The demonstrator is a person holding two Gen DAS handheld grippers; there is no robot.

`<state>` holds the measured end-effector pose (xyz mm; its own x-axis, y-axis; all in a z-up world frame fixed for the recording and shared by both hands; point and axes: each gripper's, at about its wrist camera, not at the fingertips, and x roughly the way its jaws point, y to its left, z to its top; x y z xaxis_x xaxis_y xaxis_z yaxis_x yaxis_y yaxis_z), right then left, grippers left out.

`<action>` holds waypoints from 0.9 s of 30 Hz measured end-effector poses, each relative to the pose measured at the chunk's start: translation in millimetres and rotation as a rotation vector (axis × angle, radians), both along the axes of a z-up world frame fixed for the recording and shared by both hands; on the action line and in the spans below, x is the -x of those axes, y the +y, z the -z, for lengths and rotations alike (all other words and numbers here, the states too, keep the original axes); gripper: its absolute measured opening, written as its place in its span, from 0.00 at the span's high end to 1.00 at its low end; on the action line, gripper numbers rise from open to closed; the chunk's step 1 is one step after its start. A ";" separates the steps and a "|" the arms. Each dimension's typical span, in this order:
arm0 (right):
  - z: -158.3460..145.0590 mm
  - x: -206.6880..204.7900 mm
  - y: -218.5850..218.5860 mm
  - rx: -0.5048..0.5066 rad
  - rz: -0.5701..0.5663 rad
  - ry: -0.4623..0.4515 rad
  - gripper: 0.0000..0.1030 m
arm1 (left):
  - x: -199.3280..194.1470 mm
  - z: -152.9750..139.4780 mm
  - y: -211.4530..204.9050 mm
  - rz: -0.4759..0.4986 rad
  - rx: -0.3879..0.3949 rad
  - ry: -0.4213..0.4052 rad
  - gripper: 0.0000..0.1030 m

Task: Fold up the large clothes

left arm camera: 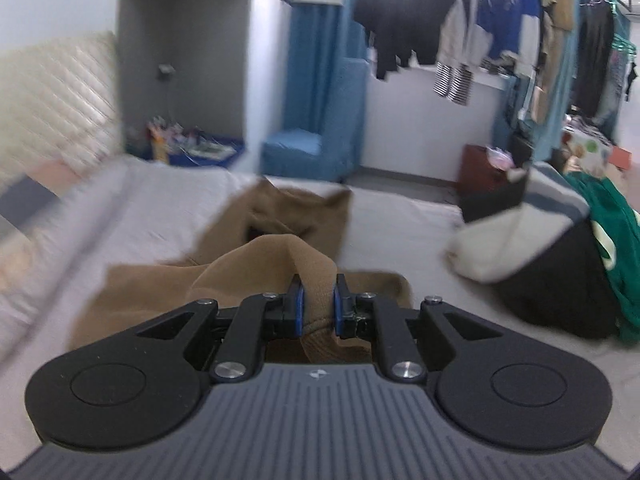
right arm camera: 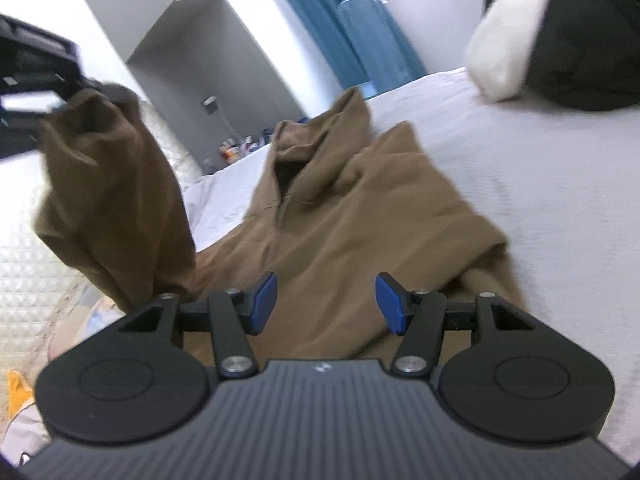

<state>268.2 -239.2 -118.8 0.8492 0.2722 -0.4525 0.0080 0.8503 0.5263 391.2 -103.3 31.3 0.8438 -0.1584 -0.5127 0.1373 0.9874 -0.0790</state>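
A brown hoodie (right arm camera: 340, 208) lies spread on the white bed (right arm camera: 540, 184). Its long axis runs away from the right wrist camera: the hood (right arm camera: 320, 136) is at the far end, pointing toward the headboard side of the room, and the body widens toward the near edge. The neck opening faces up.

The left tool (left arm camera: 318, 300) is clenched on a fold of the hoodie's brown fabric, which rises as a taut band between its blue pads (left arm camera: 299, 304). In the right wrist view that same tool (right arm camera: 60, 92) shows at the upper left, holding a sleeve (right arm camera: 112, 200) lifted off the bed so that it hangs down in a loose column.

The right tool (right arm camera: 326, 304) is released, its blue pads standing apart above the hoodie's lower body with nothing pressed between them.

A pile of black, white and green clothes (left arm camera: 540, 248) sits on the bed to the right, well apart from the hoodie.
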 end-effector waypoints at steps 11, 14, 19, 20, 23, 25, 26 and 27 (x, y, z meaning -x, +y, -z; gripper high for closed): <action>18.6 -12.2 -19.9 0.005 0.115 0.052 0.43 | -35.4 124.6 -21.9 0.063 0.039 0.141 0.82; 21.9 -13.4 -26.1 0.011 0.156 0.061 0.43 | -37.3 132.6 -16.5 0.128 0.084 0.184 0.65; 26.3 -18.7 -27.2 0.030 0.188 0.065 0.43 | -18.3 128.3 -3.9 0.253 0.139 0.161 0.36; 26.3 -19.2 -26.2 0.037 0.184 0.059 0.43 | -11.5 127.9 4.0 0.258 0.142 0.147 0.36; 23.2 -19.2 -21.8 0.091 0.197 0.037 0.43 | 5.0 127.1 33.1 0.227 0.145 0.102 0.36; 18.5 -16.5 -18.8 0.113 0.189 0.004 0.43 | 13.2 130.2 55.4 0.171 0.118 0.073 0.36; 15.8 -15.0 -16.7 0.124 0.183 -0.016 0.43 | 16.0 134.4 68.5 0.141 0.108 0.060 0.36; 12.2 -13.1 -13.9 0.133 0.178 -0.042 0.43 | 19.3 137.5 80.5 0.114 0.104 0.054 0.36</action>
